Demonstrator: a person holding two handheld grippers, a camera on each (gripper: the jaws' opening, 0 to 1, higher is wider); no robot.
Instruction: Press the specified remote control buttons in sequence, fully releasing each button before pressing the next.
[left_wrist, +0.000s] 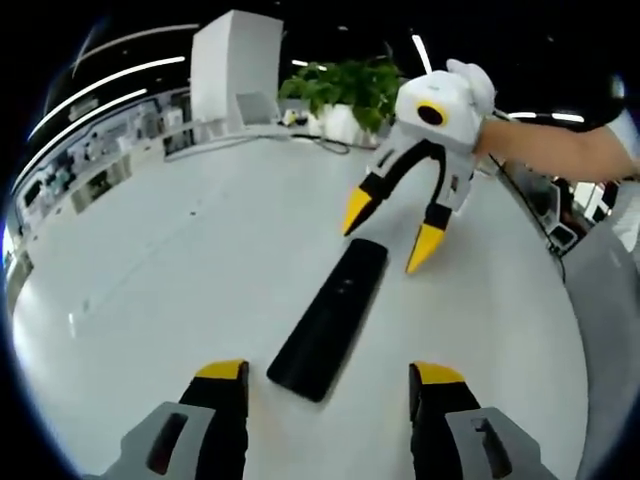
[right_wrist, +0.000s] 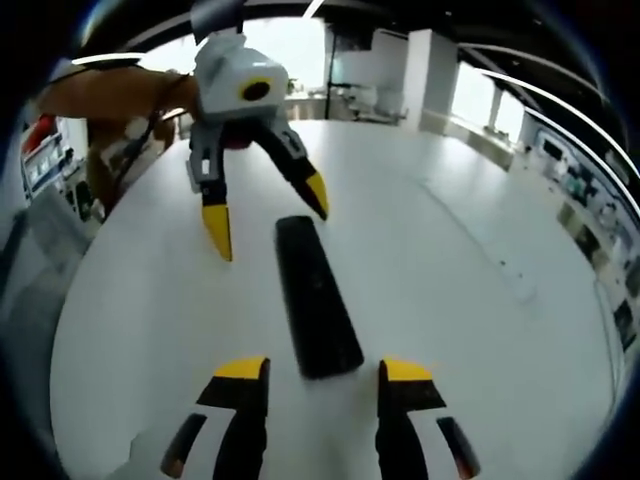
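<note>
Remote between both grippers' spread jaws

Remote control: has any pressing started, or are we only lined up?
Only lined up. The black remote control lies flat on the white table, ends toward each tool. The left tool and right tool hang open at opposite ends, neither tip touching it. Nothing is held. Whether any button was pressed cannot be told; the presses look still to do.

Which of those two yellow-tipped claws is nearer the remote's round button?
The right gripper: the remote has its round button in the half towards it, while the left gripper flanks the plain end.
</note>
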